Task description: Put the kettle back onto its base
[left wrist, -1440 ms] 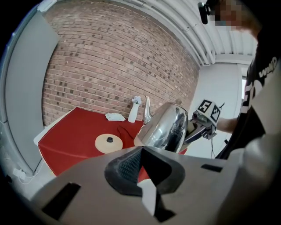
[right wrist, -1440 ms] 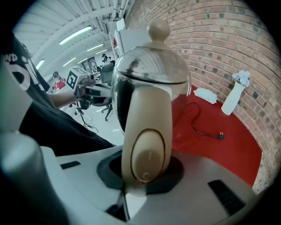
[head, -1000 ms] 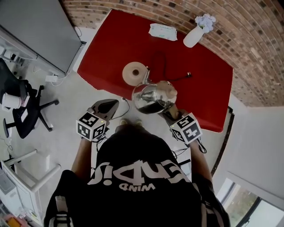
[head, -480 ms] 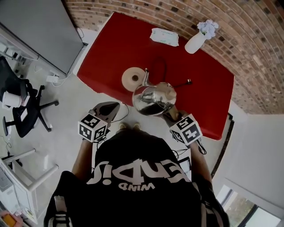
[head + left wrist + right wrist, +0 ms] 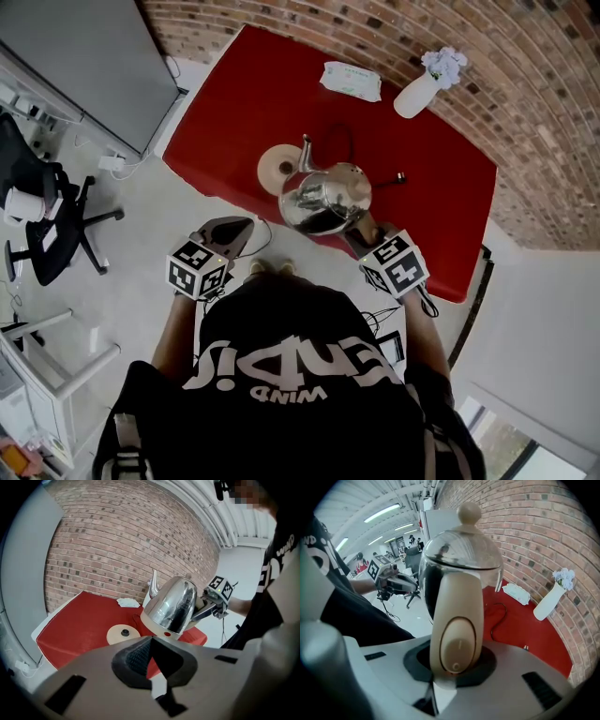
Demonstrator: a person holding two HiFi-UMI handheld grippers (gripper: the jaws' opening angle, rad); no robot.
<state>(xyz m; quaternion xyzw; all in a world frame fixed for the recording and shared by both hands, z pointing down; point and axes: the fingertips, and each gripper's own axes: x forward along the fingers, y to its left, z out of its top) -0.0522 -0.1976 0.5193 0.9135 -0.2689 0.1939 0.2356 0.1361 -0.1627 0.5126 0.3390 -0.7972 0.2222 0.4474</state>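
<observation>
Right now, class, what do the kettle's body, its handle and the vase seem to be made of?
The kettle body: polished metal, likely stainless steel; it mirrors the room. The handle: cream plastic, apparently, smooth and matt, with a moulded oval switch. The vase: plain white, perhaps ceramic; too small to be sure.

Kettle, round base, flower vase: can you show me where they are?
kettle (image 5: pixel 323 199), head view, on its shiny side.
base (image 5: pixel 275 170), head view, on its flat top.
vase (image 5: pixel 414 95), head view, on its white body.
</observation>
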